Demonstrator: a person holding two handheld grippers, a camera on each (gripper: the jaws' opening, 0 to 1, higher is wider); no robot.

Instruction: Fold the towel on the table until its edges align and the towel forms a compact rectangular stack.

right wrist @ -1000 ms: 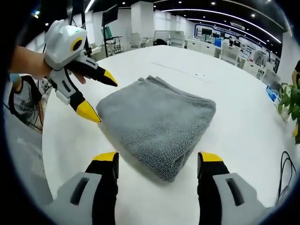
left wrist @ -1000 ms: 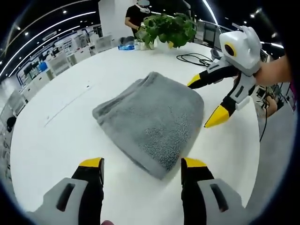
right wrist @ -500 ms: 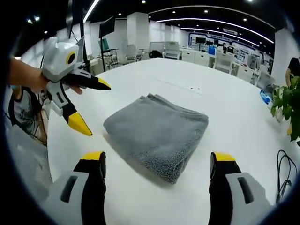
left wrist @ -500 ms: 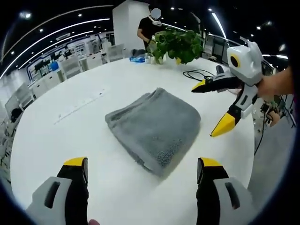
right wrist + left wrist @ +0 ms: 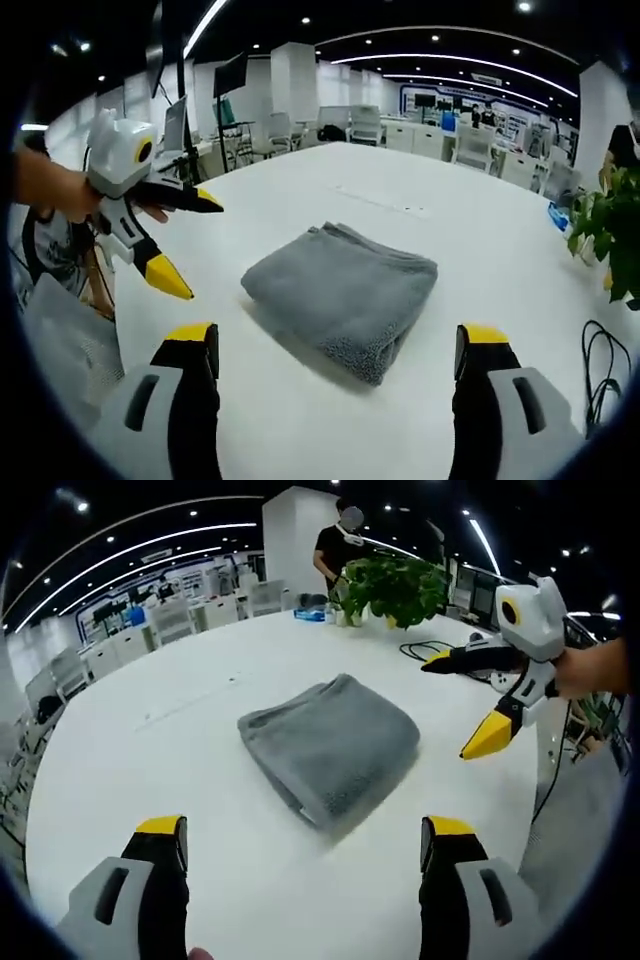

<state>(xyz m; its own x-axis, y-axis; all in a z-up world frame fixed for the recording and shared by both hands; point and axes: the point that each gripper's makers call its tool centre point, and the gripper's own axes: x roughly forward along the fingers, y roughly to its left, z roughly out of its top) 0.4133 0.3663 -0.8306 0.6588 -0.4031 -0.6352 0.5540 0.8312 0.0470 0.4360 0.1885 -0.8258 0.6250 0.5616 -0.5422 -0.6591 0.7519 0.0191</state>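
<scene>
A grey towel (image 5: 330, 745) lies folded into a compact rectangle on the round white table (image 5: 150, 760); the right gripper view has the same towel (image 5: 345, 293) at its middle. My left gripper (image 5: 305, 845) is open, its yellow-tipped jaws wide apart above the table, short of the towel. My right gripper (image 5: 340, 345) is open too, also back from the towel. The right gripper (image 5: 480, 700) enters the left gripper view at the right, held by a hand. The left gripper (image 5: 175, 240) enters the right gripper view at the left. Nothing is between either pair of jaws.
A potted green plant (image 5: 395, 580) stands at the table's far edge, with a person (image 5: 340, 545) behind it. A black cable (image 5: 425, 650) lies on the table near the plant. Office desks and chairs (image 5: 450, 135) fill the room beyond.
Both grippers have pulled back and up from the towel, which now looks smaller. The jaws of both have opened wider. The towel itself has stayed put.
</scene>
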